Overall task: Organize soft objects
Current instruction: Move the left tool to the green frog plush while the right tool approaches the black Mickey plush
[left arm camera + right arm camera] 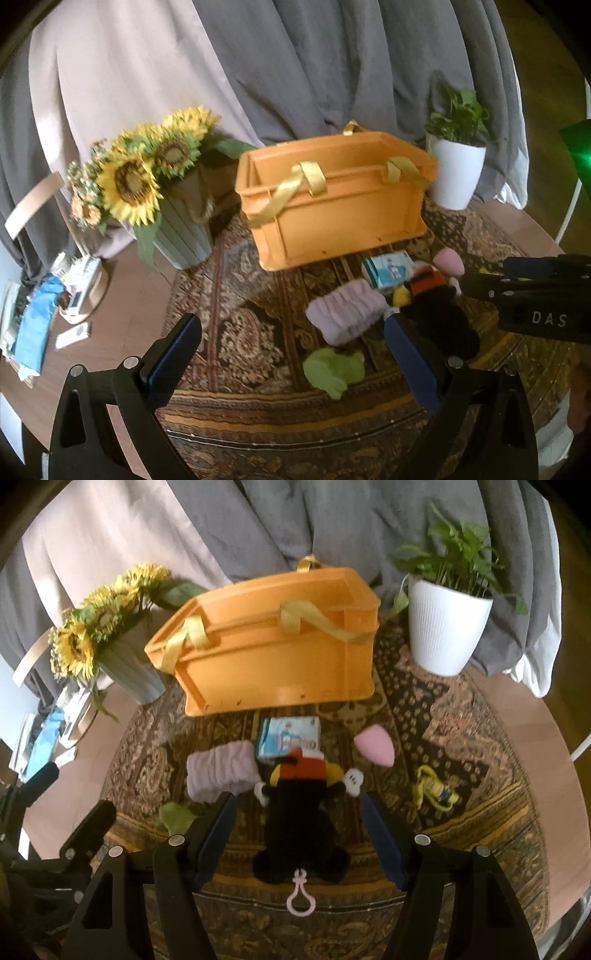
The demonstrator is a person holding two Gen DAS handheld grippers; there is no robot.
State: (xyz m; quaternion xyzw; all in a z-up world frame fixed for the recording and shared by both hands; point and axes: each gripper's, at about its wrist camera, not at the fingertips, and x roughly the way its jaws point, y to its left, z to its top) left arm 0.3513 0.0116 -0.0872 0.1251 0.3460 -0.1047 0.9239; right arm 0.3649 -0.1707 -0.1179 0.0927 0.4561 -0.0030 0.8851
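The right gripper hangs just above the black plush toy, which lies on the patterned rug in front of the orange crate. Its jaws are apart, one on each side of the toy's dark body, and they do not press on it yet. The left gripper is off to the side, over bare rug near the green cloth. Its jaws are wide apart too and hold nothing.

The step in hand looks like picking up the toy to put it in the crate. To do it well, come straight down so both jaws go past the fat middle of the toy, not the thin arms with the white hands. Then squeeze gently, because the toy is soft and will squash.

The purple scrunchy band, the tissue pack and the pink sponge lie close by, so keep the jaws off them. Watch the pink ring on the toy; it could catch on the rug. Lift high enough to clear the crate's wall and its yellow straps.
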